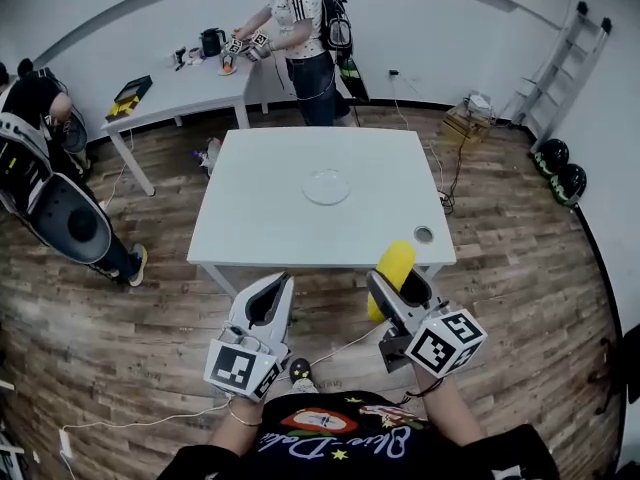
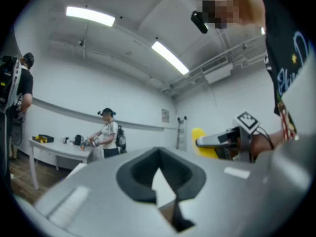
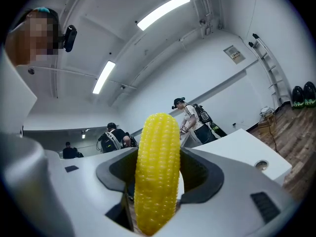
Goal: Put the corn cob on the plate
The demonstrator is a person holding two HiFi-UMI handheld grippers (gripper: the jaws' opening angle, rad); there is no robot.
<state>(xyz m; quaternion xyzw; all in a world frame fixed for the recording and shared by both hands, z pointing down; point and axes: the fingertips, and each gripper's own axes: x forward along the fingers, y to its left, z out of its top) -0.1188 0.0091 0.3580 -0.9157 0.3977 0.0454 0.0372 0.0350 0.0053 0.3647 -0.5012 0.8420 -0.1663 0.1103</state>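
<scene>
A yellow corn cob [image 1: 396,265] stands upright between the jaws of my right gripper [image 1: 398,280], which is shut on it just short of the white table's [image 1: 250,218] near edge. In the right gripper view the corn cob [image 3: 157,172] fills the gap between the dark pads [image 3: 205,179]. A clear round plate [image 1: 326,186] lies in the middle of the table, beyond both grippers. My left gripper [image 1: 268,303] hovers left of the right one with its jaws together and nothing between them. From the left gripper [image 2: 160,181], the corn cob [image 2: 199,135] shows to the right.
A small round dish [image 1: 424,234] sits near the table's near right corner. A person [image 1: 305,38] works at a second table [image 1: 190,93] behind. Another person [image 1: 45,178] stands at left. A ladder [image 1: 560,68] and helmets [image 1: 560,168] are at right. A cable [image 1: 140,423] runs across the wooden floor.
</scene>
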